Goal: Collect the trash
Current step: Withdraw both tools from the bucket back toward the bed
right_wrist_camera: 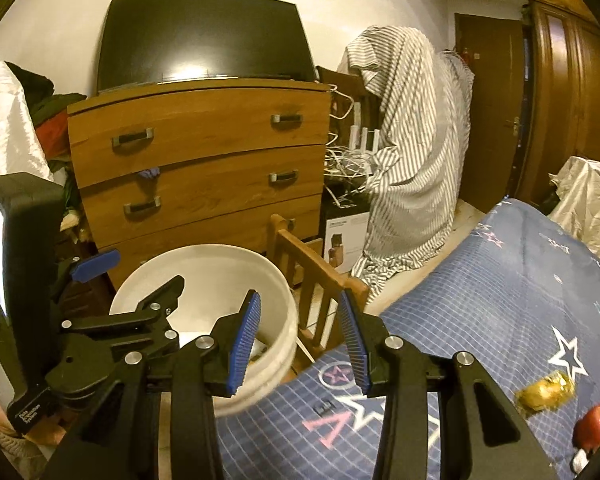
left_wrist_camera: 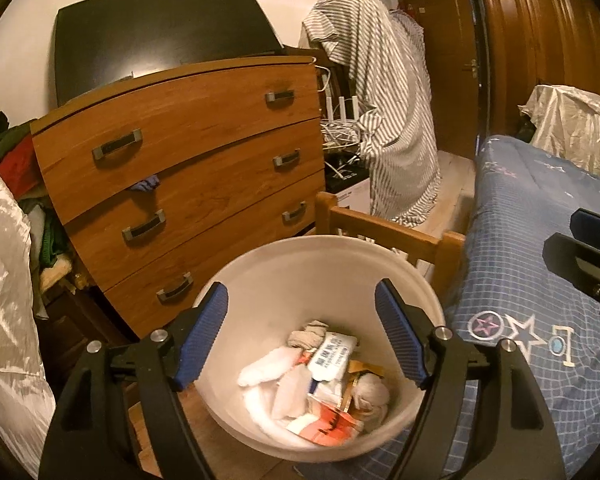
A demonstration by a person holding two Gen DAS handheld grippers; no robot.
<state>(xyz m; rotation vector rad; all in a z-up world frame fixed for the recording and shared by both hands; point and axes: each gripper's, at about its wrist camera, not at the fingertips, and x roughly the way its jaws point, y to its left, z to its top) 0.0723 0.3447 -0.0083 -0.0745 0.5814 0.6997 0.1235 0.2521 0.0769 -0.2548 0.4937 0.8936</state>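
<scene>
A white bucket (left_wrist_camera: 284, 280) stands on the floor between the dresser and the bed, and shows in the right wrist view as well (right_wrist_camera: 220, 268). It holds several crumpled tissues and packets (left_wrist_camera: 332, 380). My left gripper (left_wrist_camera: 302, 332) hangs over the bucket's mouth, open, with nothing between its blue pads. To the right, my right gripper (right_wrist_camera: 299, 340) is over the bucket's rim and the bed's corner, open and empty. On the blue bedspread (right_wrist_camera: 480, 300) lie a crumpled golden wrapper (right_wrist_camera: 546, 390) and a red apple (right_wrist_camera: 594, 420) at the lower right.
A wooden dresser (left_wrist_camera: 180, 152) with a dark screen (left_wrist_camera: 160, 36) on top stands behind the bucket. The bed's wooden footboard (left_wrist_camera: 384, 232) is at the bucket's right. A striped cloth (left_wrist_camera: 384, 112) drapes over something by cables, and a brown door (left_wrist_camera: 436, 40) and wardrobe lie beyond.
</scene>
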